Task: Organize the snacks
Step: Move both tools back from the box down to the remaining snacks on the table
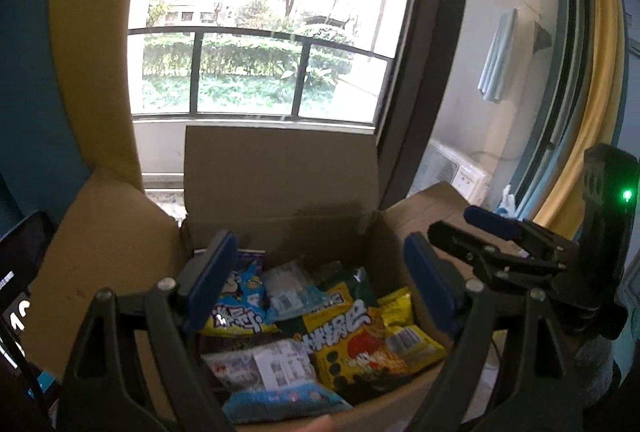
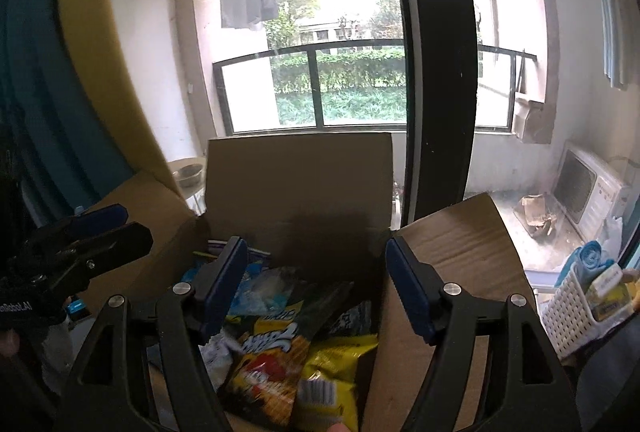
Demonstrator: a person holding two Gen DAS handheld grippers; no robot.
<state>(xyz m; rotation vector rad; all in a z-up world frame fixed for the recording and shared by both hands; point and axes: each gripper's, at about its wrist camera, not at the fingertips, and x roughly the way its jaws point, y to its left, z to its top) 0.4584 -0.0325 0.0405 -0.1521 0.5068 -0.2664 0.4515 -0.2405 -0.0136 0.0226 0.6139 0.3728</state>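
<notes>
Blue-padded fingers frame both views: your left tool hangs spread over the box with nothing between its pads, and your right tool is spread and empty too, just beside it. In the left view the right tool sits at about three o'clock; in the right view the left one shows at nine.

Below them the snacks lie heaped inside the box, whose flaps stand open. A yellow packet is nearest your right tool at six o'clock; a blue packet lies under your left pad at about eight. A white basket already holding a few things stands at three o'clock in the right view.

You look to be between picks. Next, choose one top packet, come down over it, and pinch an edge, since the slick bags overlap and may drag neighbours.
</notes>
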